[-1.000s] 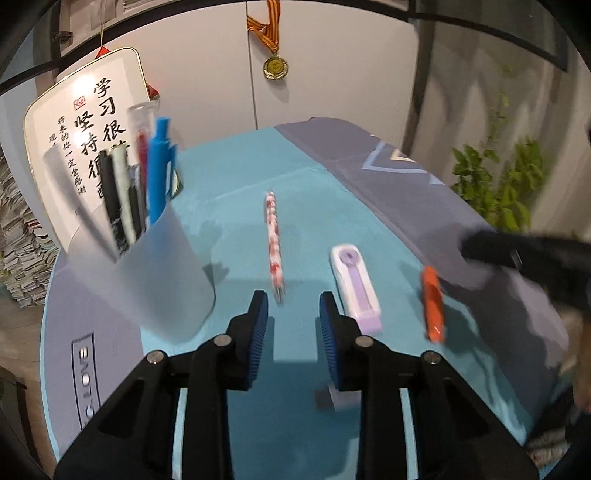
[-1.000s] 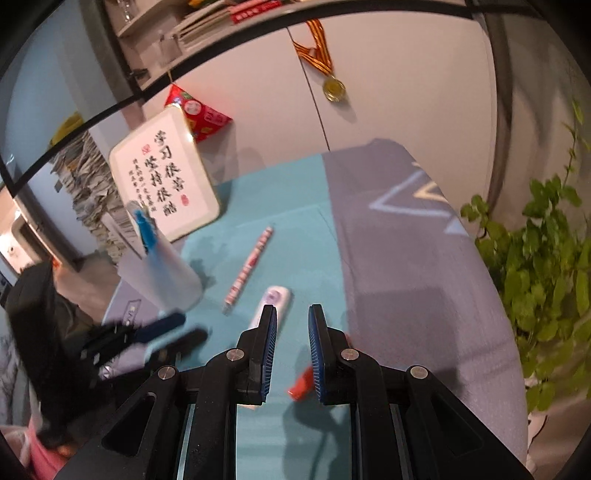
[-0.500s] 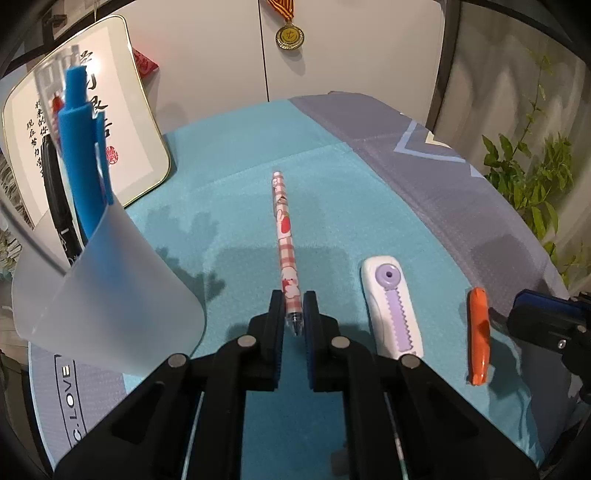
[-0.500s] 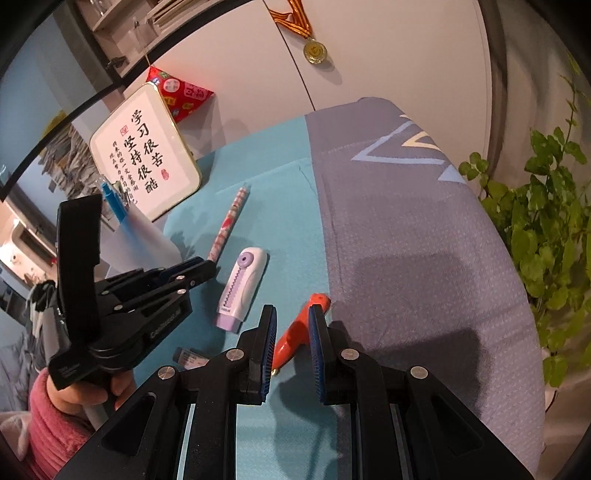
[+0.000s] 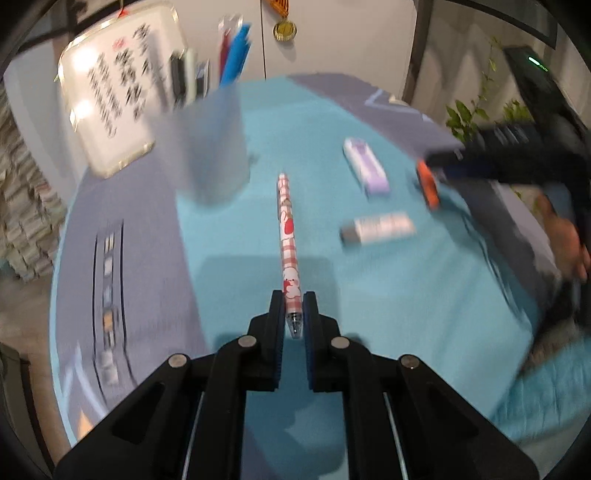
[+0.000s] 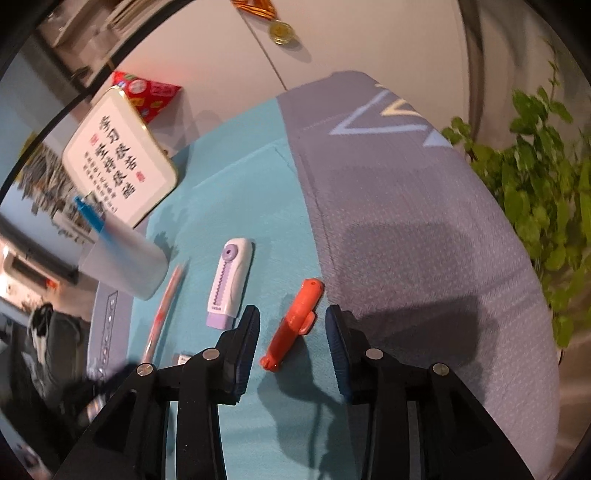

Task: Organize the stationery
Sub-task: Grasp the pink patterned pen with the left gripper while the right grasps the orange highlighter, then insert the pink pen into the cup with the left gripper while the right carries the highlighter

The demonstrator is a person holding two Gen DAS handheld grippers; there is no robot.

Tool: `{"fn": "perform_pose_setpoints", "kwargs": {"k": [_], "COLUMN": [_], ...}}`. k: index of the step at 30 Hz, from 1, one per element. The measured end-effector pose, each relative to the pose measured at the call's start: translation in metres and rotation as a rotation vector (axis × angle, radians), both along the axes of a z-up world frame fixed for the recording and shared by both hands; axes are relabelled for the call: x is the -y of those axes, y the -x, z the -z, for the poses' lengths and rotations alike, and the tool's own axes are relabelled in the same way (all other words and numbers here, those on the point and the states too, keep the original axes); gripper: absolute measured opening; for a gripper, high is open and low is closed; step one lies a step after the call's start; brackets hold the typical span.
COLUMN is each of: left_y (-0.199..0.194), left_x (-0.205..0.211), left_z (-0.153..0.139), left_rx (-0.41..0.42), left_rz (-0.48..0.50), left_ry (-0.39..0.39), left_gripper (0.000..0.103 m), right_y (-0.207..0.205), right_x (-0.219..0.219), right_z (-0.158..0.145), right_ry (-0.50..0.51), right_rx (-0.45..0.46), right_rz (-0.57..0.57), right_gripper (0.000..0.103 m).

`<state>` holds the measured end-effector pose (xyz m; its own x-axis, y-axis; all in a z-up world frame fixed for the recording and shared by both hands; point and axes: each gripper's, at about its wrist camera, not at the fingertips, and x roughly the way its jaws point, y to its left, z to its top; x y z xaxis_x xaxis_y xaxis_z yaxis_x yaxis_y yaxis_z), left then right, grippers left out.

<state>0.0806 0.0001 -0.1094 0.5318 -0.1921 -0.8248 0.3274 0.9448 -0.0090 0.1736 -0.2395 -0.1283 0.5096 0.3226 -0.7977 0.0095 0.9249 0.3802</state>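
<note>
In the left wrist view the left gripper [image 5: 294,314] is clamped tight on the tip end of a pink checked pen [image 5: 287,236], whose barrel runs straight away from the fingers above the teal cloth [image 5: 369,302]. The picture is smeared, so whether the pen's far end touches the cloth cannot be told. Just beyond and to the right lies a small white and grey eraser [image 5: 376,228], and farther off a white and purple correction tape [image 5: 365,166]. Left of the pen's far end stands a frosted pen cup [image 5: 212,147] — it holds a blue pen [image 5: 236,55] and several darker ones. Behind the cup leans a framed calligraphy board [image 5: 110,96], and a gold medal [image 5: 284,29] hangs on the white wall.

In the right wrist view the right gripper [image 6: 291,332] has its jaws opening, each finger standing clear of an orange utility knife [image 6: 295,321] that lies flat on the cloth between them — nothing is gripped. The knife lies right at the seam where the teal cloth meets a grey-purple mat [image 6: 406,221]. Left of it are the correction tape [image 6: 231,282], then the pink pen [image 6: 162,314], blurred here. Farther left stands the cup [image 6: 125,262], with the board [image 6: 118,162] behind it. A green plant [image 6: 535,177] fills the right edge.
</note>
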Motion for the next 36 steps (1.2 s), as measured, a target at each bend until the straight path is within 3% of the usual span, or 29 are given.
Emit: {"fn": "perform_pose_setpoints", "kwargs": {"k": [8,10,11,14,21,25,26,27,29,36], "left_y": [0.036,0.035,0.032,0.018,-0.047,-0.074,-0.077,-0.078,-0.078,-0.045], "left_x": [-0.005,-0.003,-0.002,0.004,0.027,0.031,0.030,0.028,0.023,-0.010], "left_z": [0.001,-0.001,-0.003,-0.010,-0.013,0.003,0.004,0.003,-0.001,-0.051], "left_rx": [-0.020,-0.017,-0.013,0.020,0.029,-0.042,-0.052,-0.050,-0.054,0.078], "left_rz": [0.050,0.056,0.053,0.055,0.036,0.009,0.005,0.000,-0.019,-0.070], "left_ry": [-0.003,0.008,0.014,0.014,-0.019,-0.052,-0.039,-0.021,0.001,0.110], "left_gripper": [0.010,0.012,0.014,0.024,0.025,0.025,0.023,0.010,0.008,0.008], "right_y": [-0.019,-0.023,-0.025,-0.025,0.000,0.015,0.017,0.020,0.023,0.032], "right_x": [-0.019,-0.025,-0.027,-0.025,-0.024,-0.023,-0.023,-0.024,-0.026,-0.052], "right_z": [0.009,0.010,0.010,0.010,-0.019,-0.035,-0.038,-0.041,-0.049,-0.070], "right_ry": [0.098,0.143,0.155,0.135,0.081,0.090,0.093,0.095,0.095,0.107], "right_rx": [-0.066,-0.053,-0.049,-0.040,0.084,0.151,0.161,0.179,0.215,0.329], "right_rz": [0.030,0.024,0.020,0.005,-0.053,-0.064,-0.065,-0.068,-0.082,-0.155], "right_gripper": [0.037,0.031,0.019,0.018,0.018,0.018,0.018,0.018,0.018,0.018]}}
